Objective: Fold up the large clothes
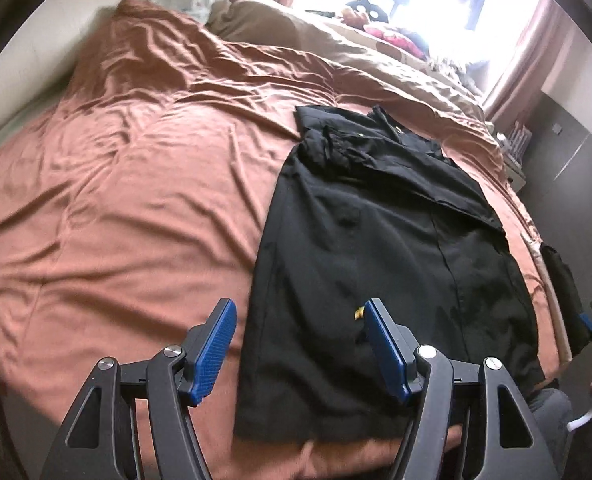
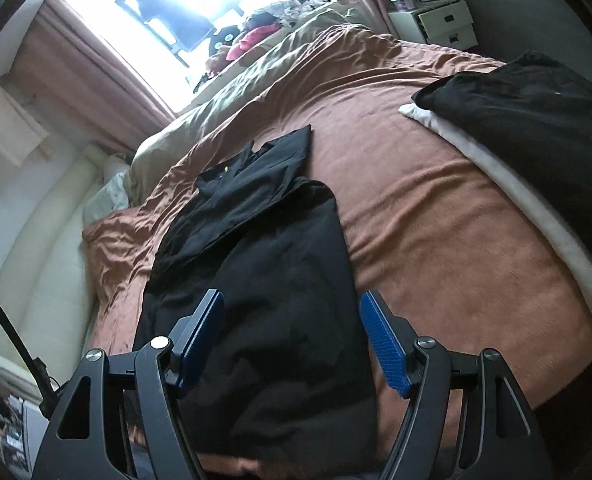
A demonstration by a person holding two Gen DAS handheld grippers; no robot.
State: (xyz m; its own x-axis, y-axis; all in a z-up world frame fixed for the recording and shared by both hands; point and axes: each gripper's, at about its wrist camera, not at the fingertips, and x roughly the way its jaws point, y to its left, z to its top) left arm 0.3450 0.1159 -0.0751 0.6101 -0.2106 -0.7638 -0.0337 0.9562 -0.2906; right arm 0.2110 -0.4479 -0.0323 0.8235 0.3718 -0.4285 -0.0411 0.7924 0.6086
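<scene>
Both my left gripper and right gripper are hanging with jaws spread, pinching nothing, above the near edge of the brown bedspread, where the black garment is lying flat, sides folded inward, collar at far end.

The bed, spread with a creased rust-brown cover, carries a black garment lying long near its foot edge and a black-on-white folded pile toward its right edge.
</scene>
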